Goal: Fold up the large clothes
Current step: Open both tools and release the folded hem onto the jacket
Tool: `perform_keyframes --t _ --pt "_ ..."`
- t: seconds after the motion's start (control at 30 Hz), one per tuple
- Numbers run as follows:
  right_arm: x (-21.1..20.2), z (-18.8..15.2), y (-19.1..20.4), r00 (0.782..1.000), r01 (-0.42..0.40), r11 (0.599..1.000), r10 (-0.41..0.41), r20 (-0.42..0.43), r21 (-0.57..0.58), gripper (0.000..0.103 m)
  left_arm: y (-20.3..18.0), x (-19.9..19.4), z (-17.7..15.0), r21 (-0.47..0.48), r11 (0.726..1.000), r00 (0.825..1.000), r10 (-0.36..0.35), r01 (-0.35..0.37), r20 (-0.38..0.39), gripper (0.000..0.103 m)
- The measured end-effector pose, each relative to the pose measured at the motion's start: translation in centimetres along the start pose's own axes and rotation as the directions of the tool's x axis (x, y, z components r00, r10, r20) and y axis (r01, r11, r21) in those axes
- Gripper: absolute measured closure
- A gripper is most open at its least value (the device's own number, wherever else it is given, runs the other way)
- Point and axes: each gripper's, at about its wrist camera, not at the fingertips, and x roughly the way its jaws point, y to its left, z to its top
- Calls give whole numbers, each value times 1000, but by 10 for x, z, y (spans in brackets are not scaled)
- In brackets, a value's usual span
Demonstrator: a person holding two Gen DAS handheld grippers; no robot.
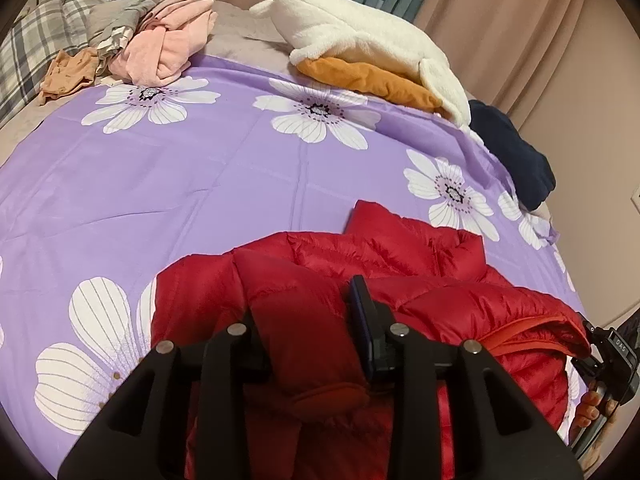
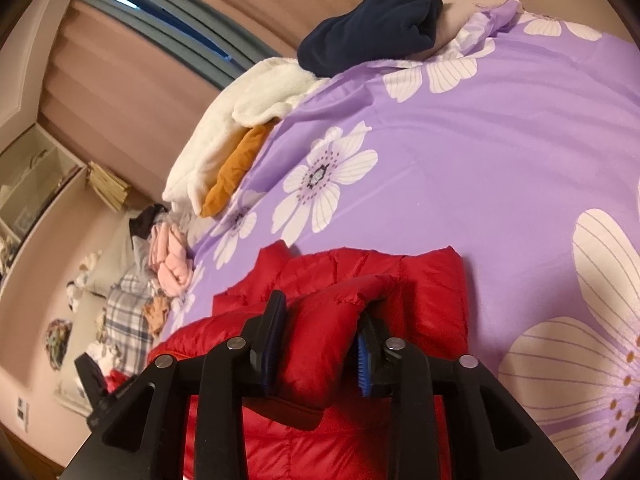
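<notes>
While both tongs flank folds | left tongs [image 1: 308, 344], right tongs [image 2: 320, 344]: spread, grip unclear | red quilted puffer jacket [image 1: 420, 272] on purple floral bed [image 1: 200, 180] | judgement: release evenly.

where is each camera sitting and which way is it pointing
Left wrist: sits on the left gripper, looking down along its fingers across the purple bedspread; red jacket cloth lies between the fingers, and a hand holding the other gripper shows at right.
Right wrist: sits on the right gripper, tilted, facing bedspread and curtain; jacket between its fingers.
Both share the jacket, bedspread, white fleece and navy garment.
</notes>
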Motion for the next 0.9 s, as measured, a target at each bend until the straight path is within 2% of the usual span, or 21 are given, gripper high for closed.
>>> perform_keyframes --t 0.07,0.17,0.23,0.27,0.43,0.63,0.77,0.9 --pt "-5 1 -2 1000 1 1000 -1 16 20 63 2 -4 2 -12 1000 1000 -16 16 3 62" --pt "-13 5 -3 999 16 999 -18 43 41 51 4 -11 4 -20 1000 1000 3 -3 29 47" --pt "-21 7 -6 997 37 998 -41 73 55 47 6 -16 5 -24 999 998 37 -36 57 20" --pt "-24 8 -7 996 37 997 -42 79 61 47 8 -21 6 -32 997 994 72 -69 81 16" --pt "-41 11 -11 991 59 995 -68 118 74 47 17 -35 10 -52 995 990 90 -85 112 14" --pt "-54 11 0 982 89 995 -95 164 39 47 9 -49 4 6 994 983 111 -113 146 14" --pt "-58 7 14 979 112 993 -107 175 -19 47 -2 -59 -6 68 988 978 122 -135 172 14" --pt "-57 -3 32 973 169 978 -146 181 -119 47 -13 -62 -18 136 980 977 120 -145 177 15"
